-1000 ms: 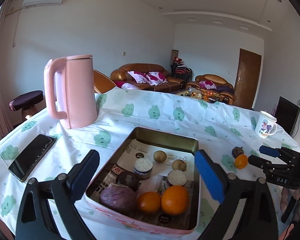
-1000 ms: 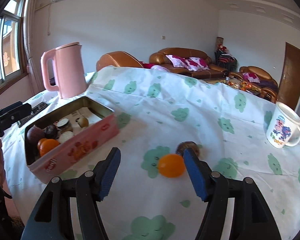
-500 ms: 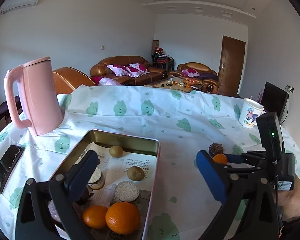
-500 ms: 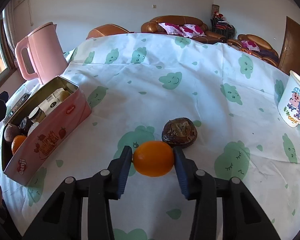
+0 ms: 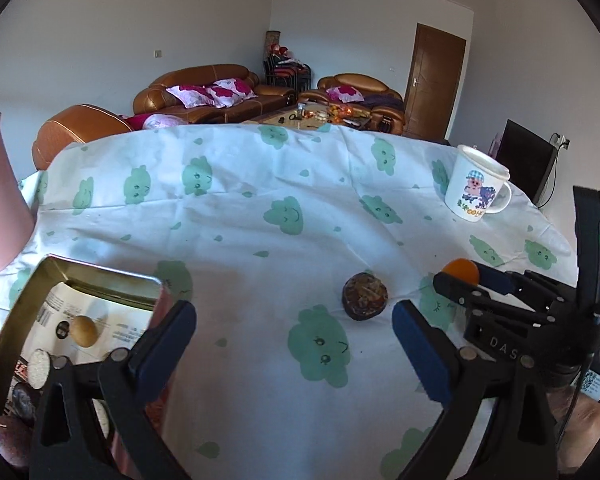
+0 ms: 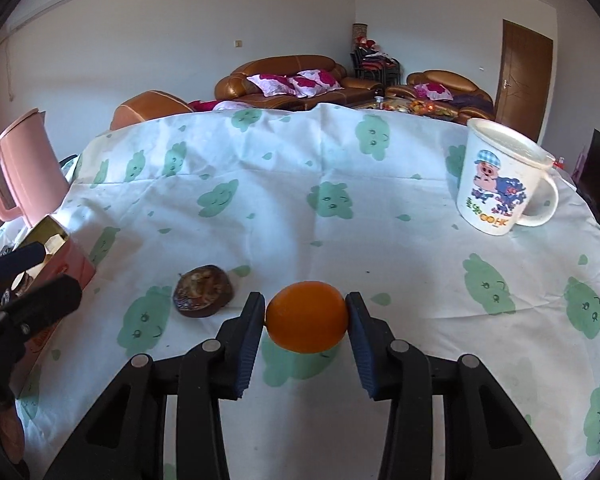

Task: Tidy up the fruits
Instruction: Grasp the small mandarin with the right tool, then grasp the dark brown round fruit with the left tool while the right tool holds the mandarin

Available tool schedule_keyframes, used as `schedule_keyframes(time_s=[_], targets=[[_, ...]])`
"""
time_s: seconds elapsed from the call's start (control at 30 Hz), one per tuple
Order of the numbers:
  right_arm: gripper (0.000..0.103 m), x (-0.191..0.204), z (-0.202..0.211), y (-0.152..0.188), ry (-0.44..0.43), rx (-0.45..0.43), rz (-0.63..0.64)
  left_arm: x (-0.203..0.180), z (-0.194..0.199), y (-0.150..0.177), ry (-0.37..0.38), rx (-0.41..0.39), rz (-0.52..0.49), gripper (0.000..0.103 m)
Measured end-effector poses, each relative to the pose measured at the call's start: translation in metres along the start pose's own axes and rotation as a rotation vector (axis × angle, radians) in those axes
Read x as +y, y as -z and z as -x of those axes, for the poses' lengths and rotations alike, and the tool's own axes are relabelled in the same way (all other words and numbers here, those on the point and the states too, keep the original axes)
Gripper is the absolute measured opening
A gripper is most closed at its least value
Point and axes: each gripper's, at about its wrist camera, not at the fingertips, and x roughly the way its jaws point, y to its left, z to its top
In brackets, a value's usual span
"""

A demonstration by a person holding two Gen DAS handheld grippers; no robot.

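So the big change from a second ago: the right gripper (image 6: 306,320) was hanging wide open around the orange (image 6: 307,317) on the tablecloth (image 6: 340,240), and now its jaws have just been closing and both blue pads are pressed flat against the orange's sides, so it's properly pinched. In the left wrist view you can see the fruit sitting up off the cloth a bit between those fingers. The dark wrinkly fruit (image 6: 203,290) that was right behind the orange now sits to its left, apart from it, alone on the cloth. The left gripper (image 5: 294,344) has swung over too: before, it was parked right above the tin (image 5: 100,276) with all the fruit in it, now the tin has slid off to the lower left of its view and the wrinkly fruit lies just ahead of its tips, slightly right of centre. Its jaws are spread wide with nothing between them, not touching anything. Both grippers tilt down toward the table. The cartoon mug (image 6: 500,184) stands upright at the far right, and the pink kettle (image 6: 16,168) is off to the left behind the tin.
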Motion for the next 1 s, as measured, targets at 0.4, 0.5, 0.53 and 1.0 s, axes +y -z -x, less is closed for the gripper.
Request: schedule_keyframes(time_s=[0.4, 0.5, 0.53, 1.0], targets=[[0.044, -0.017, 0.001, 0.0, -0.039, -0.01, -0.075, -0.036, -0.069, -0.009, 0.043, 0.157, -0.059, 0.082], [0.044, -0.016, 0.0, 0.0, -0.036, -0.008, -0.068, -0.043, -0.071, -0.009, 0.054, 0.157, -0.074, 0.078], [0.044, -0.016, 0.0, 0.0, -0.037, -0.008, -0.068, -0.046, -0.073, -0.01, 0.055, 0.166, -0.084, 0.076], [0.044, -0.012, 0.011, 0.0, -0.028, -0.062, -0.039, -0.048, -0.071, -0.01, 0.096, 0.149, -0.093, 0.04]])
